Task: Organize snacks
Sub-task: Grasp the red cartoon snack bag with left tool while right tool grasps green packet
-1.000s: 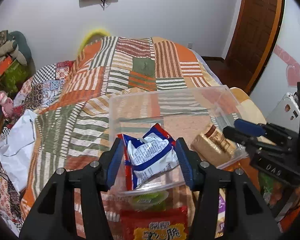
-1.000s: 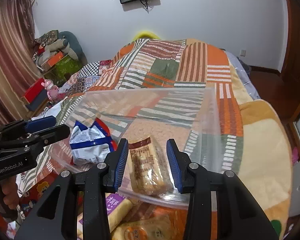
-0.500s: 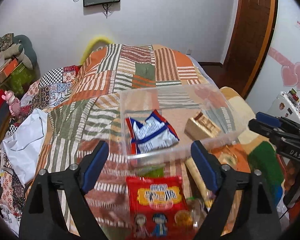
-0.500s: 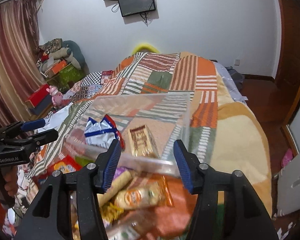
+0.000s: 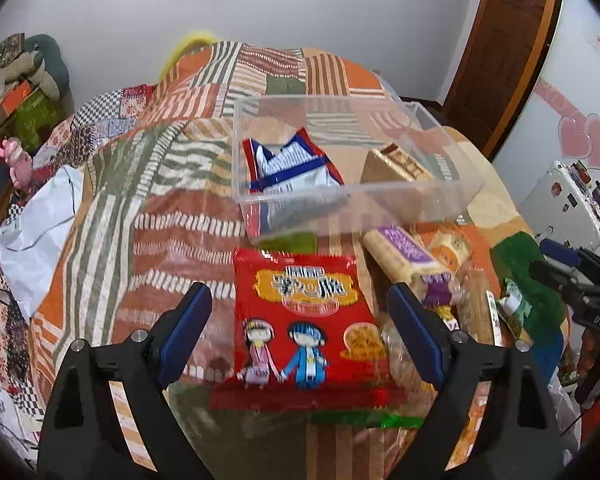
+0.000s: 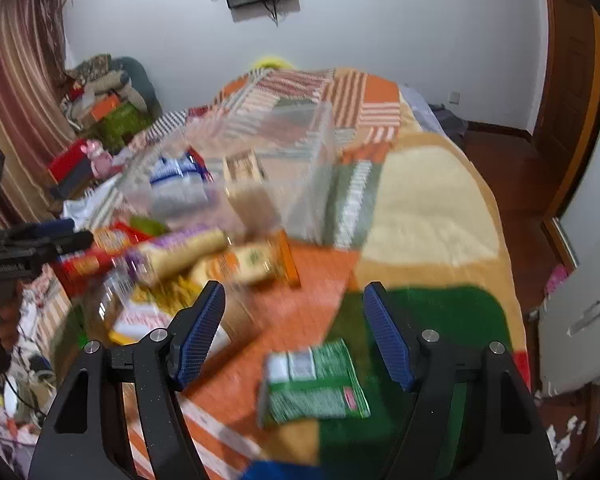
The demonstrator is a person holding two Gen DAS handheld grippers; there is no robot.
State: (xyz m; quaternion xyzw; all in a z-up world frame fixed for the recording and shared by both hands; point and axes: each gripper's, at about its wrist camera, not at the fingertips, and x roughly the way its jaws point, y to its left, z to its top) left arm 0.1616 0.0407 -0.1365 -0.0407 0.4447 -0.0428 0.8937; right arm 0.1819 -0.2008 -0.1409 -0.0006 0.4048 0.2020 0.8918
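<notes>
On the patchwork bedspread [image 5: 148,184] sits the clear plastic bin [image 5: 352,194], and two snacks are already inside it: a blue-and-white packet [image 5: 288,168] on the left half and a tan wrapped bar [image 5: 396,166] on the right half, the two lying apart. Left gripper [image 5: 300,332] hangs over the near pile with its jaws spread wide and nothing between them; directly below the gap lies a red cartoon snack bag [image 5: 300,312], flat on the bed and just in front of the bin. Beside that bag, to its right, a purple-labelled bar [image 5: 404,256] lies at a slant, touching more wrapped snacks that are too jumbled to tell apart.

Over to the other camera, and the right gripper [image 6: 296,336] is also wide open and empty, blue pads [image 6: 198,338] well clear of everything. Just below the gap lies a green packet [image 6: 316,388] on the orange and green part of the blanket, on its own and apart from the main heap. That heap sits off to the left, close against the bin's near wall. The view is blurred, so labels cannot be read.
</notes>
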